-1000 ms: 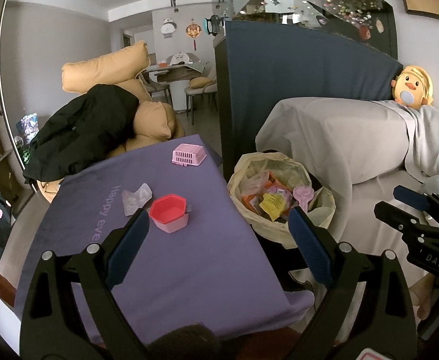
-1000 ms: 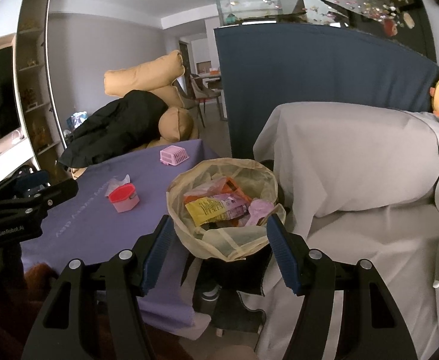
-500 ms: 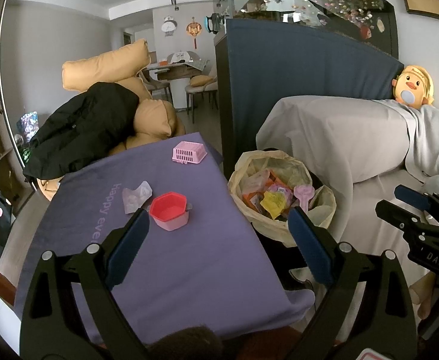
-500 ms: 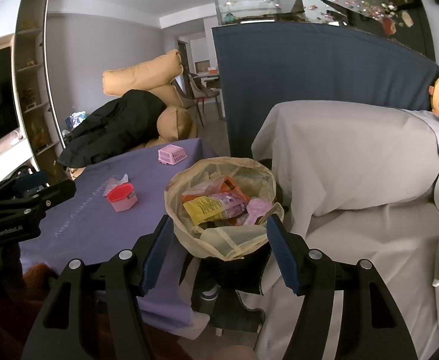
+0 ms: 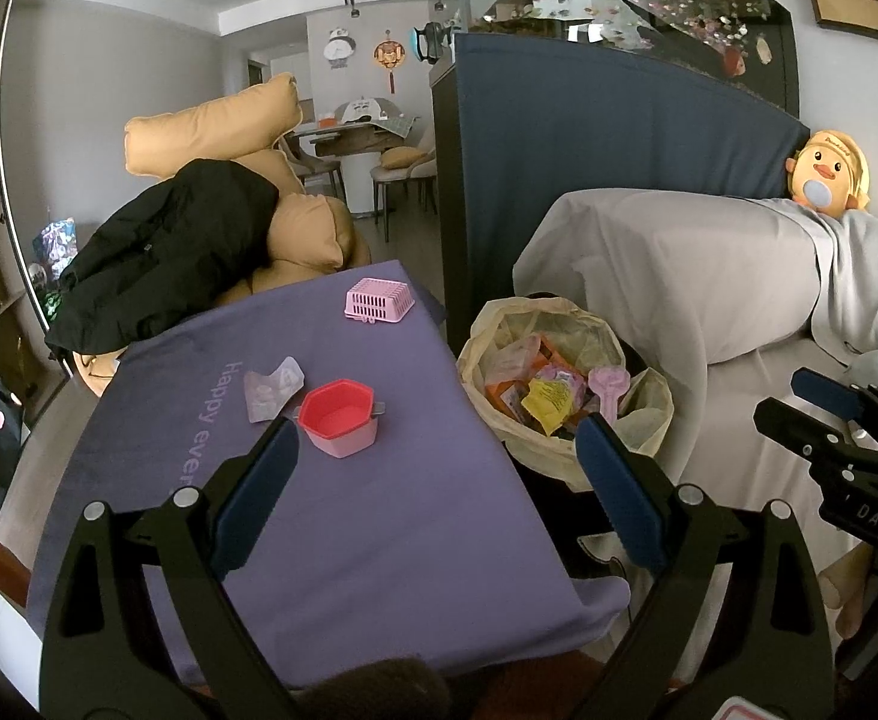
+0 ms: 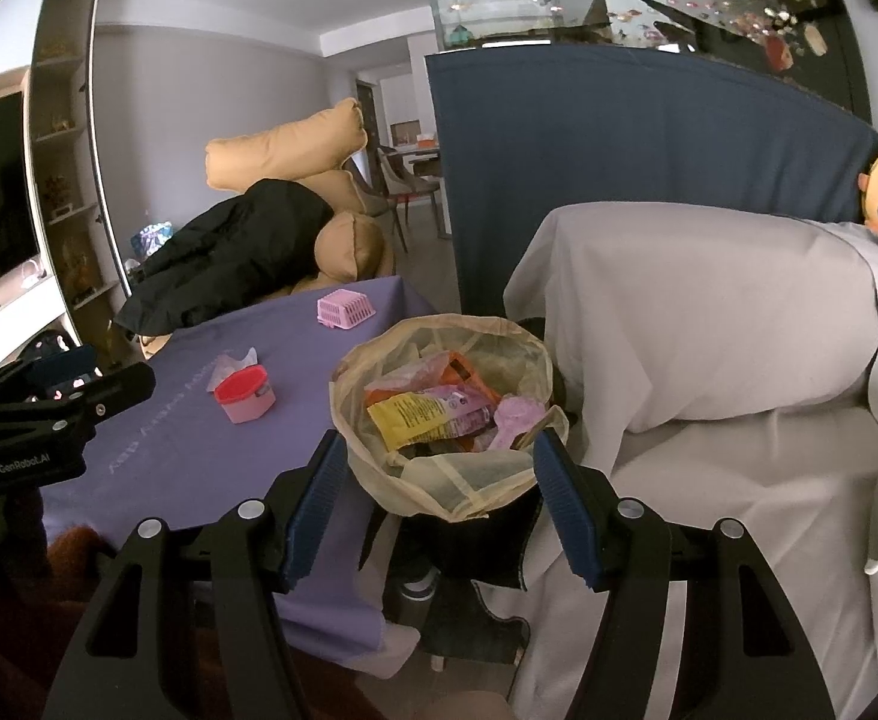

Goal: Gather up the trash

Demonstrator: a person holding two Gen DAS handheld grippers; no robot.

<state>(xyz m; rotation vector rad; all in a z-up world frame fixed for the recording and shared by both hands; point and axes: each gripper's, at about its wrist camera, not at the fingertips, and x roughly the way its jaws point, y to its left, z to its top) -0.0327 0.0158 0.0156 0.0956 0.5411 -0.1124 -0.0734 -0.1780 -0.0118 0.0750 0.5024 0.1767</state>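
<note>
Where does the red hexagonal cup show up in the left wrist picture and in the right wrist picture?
Left wrist: red hexagonal cup centre-left, just beyond the left finger.
Right wrist: the cup left of centre, on the purple tablecloth.
Shared landmark: pink basket at the table's far edge.

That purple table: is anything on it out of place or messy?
Yes. A crumpled clear wrapper lies loose on the purple table, touching the red-rimmed pink cup, while other wrappers are already in the trash bag beside the table. The small pink basket sits upside down near the far edge.
</note>
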